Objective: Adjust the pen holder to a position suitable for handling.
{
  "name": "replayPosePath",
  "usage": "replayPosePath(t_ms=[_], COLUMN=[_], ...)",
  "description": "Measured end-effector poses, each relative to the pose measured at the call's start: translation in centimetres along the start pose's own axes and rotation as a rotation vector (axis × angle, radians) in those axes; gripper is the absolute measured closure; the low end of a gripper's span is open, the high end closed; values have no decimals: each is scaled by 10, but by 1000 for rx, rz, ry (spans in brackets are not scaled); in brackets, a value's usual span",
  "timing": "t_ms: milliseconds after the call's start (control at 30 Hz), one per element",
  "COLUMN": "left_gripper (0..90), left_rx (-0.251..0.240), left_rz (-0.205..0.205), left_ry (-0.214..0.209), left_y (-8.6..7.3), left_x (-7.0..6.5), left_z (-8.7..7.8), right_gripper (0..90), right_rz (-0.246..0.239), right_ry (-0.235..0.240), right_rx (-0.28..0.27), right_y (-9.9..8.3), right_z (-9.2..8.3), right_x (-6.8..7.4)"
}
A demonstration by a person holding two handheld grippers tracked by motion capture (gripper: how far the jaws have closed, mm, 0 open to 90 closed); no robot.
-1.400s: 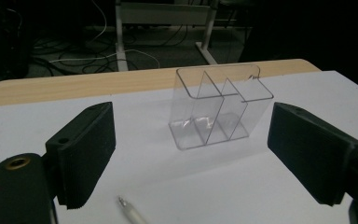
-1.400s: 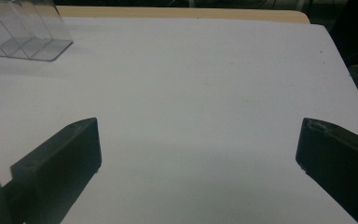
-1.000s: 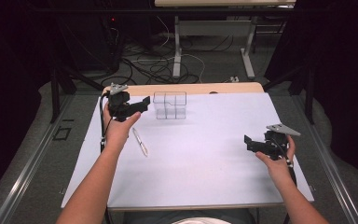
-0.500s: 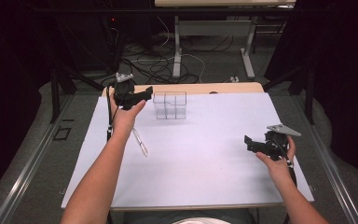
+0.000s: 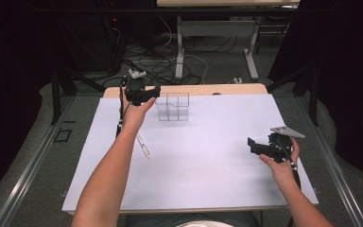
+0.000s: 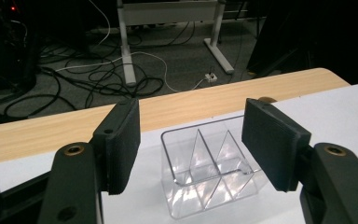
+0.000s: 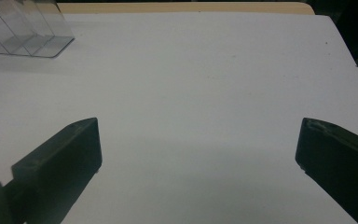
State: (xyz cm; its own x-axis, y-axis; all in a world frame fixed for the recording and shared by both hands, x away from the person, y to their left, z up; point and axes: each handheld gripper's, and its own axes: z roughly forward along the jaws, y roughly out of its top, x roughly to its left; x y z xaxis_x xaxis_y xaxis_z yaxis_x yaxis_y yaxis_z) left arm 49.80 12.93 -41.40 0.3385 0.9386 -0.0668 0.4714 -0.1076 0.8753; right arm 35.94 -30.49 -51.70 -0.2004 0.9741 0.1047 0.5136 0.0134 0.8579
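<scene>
the left gripper (image 5: 155,91) hangs just left of the clear divided organizer (image 5: 173,107) near the table's far edge, its jaws parted and just closing, gripping nothing. the right gripper (image 5: 254,144) rests wide open, empty, over the white sheet (image 5: 208,156). a pen (image 5: 143,145) lies beside the left forearm.

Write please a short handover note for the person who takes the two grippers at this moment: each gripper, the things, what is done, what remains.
Left gripper: jaws have just been closing, not touching the clear divided box, which stands beyond them near the table's far edge.
Right gripper: open, empty, over the white sheet.
Pen: lies on the sheet, untouched.
Done: left gripper lined up on the box.
Left: probably grasp the box.
</scene>
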Motion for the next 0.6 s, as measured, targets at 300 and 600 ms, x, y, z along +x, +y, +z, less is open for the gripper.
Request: replayPosePath(t_ms=[300,600], left_gripper=[400,438], left_rx=[47,121], left_rz=[-29,-70], left_ry=[28,57], left_y=[-7,-13], left_x=[1,3], left_z=[22,35], right_gripper=[2,7], right_rz=[5,1], right_ry=[4,10], right_rx=[5,2], right_y=[0,-1], right_z=[0,0], right_x=[-1,-2])
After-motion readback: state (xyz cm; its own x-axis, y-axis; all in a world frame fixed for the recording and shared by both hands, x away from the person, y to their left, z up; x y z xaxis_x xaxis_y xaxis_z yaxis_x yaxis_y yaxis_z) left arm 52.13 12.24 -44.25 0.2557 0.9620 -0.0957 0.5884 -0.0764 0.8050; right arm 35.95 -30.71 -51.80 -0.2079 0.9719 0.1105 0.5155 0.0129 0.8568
